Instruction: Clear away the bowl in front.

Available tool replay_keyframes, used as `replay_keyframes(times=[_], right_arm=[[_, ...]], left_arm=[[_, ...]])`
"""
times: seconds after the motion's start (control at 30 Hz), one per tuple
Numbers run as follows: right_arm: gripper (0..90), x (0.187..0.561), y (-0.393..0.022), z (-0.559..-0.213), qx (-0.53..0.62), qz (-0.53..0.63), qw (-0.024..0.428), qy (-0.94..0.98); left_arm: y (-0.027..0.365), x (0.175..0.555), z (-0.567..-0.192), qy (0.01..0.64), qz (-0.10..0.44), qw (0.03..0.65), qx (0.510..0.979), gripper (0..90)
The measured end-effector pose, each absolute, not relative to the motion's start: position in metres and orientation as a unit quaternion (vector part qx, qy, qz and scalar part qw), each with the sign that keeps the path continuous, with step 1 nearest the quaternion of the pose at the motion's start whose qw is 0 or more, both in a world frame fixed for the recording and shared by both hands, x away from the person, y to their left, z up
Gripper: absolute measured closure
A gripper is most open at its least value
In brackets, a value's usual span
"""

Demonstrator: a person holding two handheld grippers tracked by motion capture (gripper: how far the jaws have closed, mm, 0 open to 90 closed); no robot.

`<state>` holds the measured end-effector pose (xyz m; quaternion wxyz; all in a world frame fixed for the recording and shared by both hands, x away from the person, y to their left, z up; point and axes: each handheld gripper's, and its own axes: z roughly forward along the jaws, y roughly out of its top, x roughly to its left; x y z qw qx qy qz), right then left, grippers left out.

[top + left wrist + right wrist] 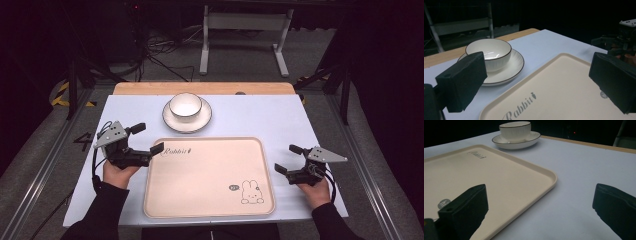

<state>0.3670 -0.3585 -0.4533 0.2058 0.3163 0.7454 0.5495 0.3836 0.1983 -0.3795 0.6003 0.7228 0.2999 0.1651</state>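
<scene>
From above, we look down on a table covered in a pale blue-white sheet, with a strip of bare wood showing along its far edge. A cream-coloured serving tray lies flat in the middle of the near half. It has rounded corners and a raised rim. The word "Rabbit" is printed near its far left corner and a small line drawing of a rabbit sits near its near right corner. The tray carries nothing.

Just beyond the tray's far edge, a little left of centre, stands a white bowl with a thin dark rim. It sits upright on a white ribbed saucer, which is also dark-rimmed. The saucer is near the tray but apart from it.

A person's two forearms in dark sleeves enter from the bottom. The left hand holds the left gripper just beside the tray's left edge. Its jaws are spread wide, holding nothing, and one jaw tip reaches over the tray's far left corner. In the left gripper view we see the bowl and saucer between and beyond those jaws.

The right hand holds the right gripper on the bare sheet to the right of the tray, apart from it. Its jaws are likewise wide apart and empty.
</scene>
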Motion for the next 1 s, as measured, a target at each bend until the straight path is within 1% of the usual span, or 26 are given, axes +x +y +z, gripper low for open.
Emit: replay_keyframes(times=[0.3,0.57,0.73,1.0], right_arm=[[0.5,0.367,-0.359,-0.453,0.317,0.551,0.205,0.745],[0.5,0.367,-0.359,-0.453,0.317,0.551,0.204,0.744],[0.5,0.367,-0.359,-0.453,0.316,0.551,0.204,0.745],[0.5,0.367,-0.359,-0.453,0.314,0.554,0.203,0.744]], left_arm=[[0.191,0.41,-0.375,0.308,0.156,0.595,0.726,2.5],[0.182,0.428,-0.368,0.307,0.16,0.585,0.733,2.2],[0.18,0.443,-0.367,0.314,0.144,0.59,0.73,3.0],[0.173,0.459,-0.366,0.315,0.144,0.58,0.737,3.3]])
